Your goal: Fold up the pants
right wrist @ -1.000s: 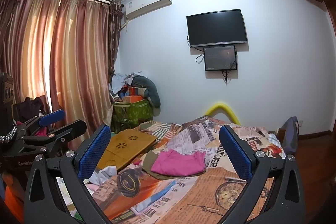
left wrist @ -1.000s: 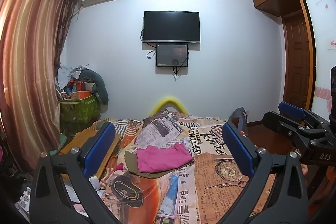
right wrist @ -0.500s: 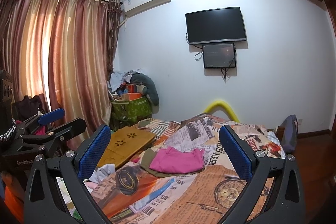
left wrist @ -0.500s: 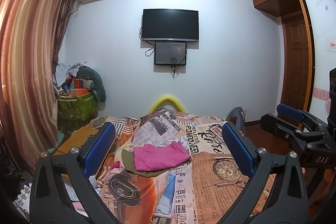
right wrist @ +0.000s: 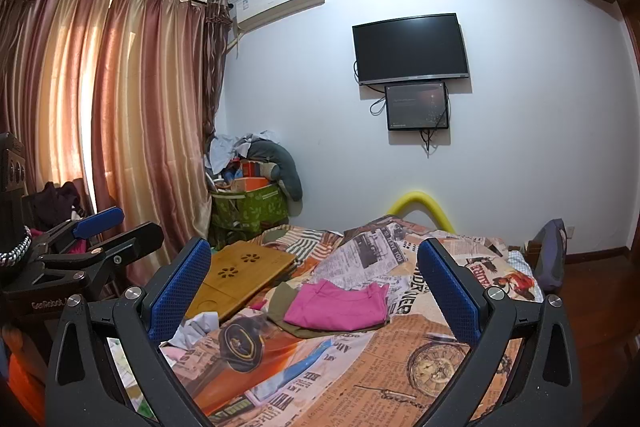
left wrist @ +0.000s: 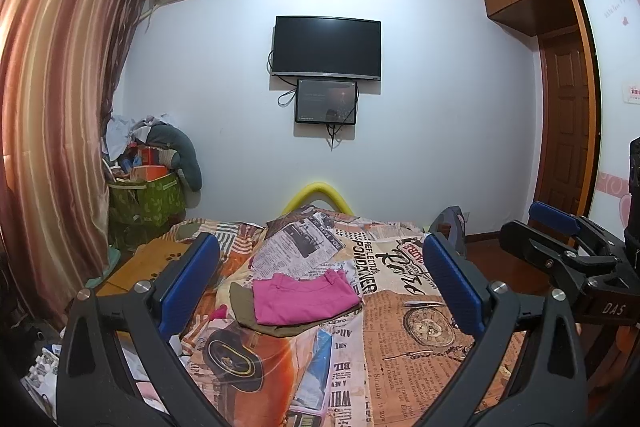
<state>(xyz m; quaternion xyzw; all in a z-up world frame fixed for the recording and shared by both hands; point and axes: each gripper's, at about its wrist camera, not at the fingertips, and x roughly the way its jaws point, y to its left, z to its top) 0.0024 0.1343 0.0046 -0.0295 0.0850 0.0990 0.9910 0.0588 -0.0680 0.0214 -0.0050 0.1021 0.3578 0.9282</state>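
Folded pink pants lie on top of a folded olive garment in the middle of the bed. My left gripper is open, held above the near part of the bed, well short of the stack, with nothing between its blue pads. My right gripper is also open and empty, likewise hovering back from the pants. Each gripper shows at the edge of the other's view: the right gripper at the right, the left gripper at the left.
The bed carries a newspaper-print cover. A wooden lap tray rests on its left side. A green bin heaped with clothes stands by the curtains. A TV hangs on the far wall, a wooden door at right.
Both wrist views have tilted slightly upward and drawn back a little; the pants stack appears a bit lower and farther. Both grippers have stayed open and empty.
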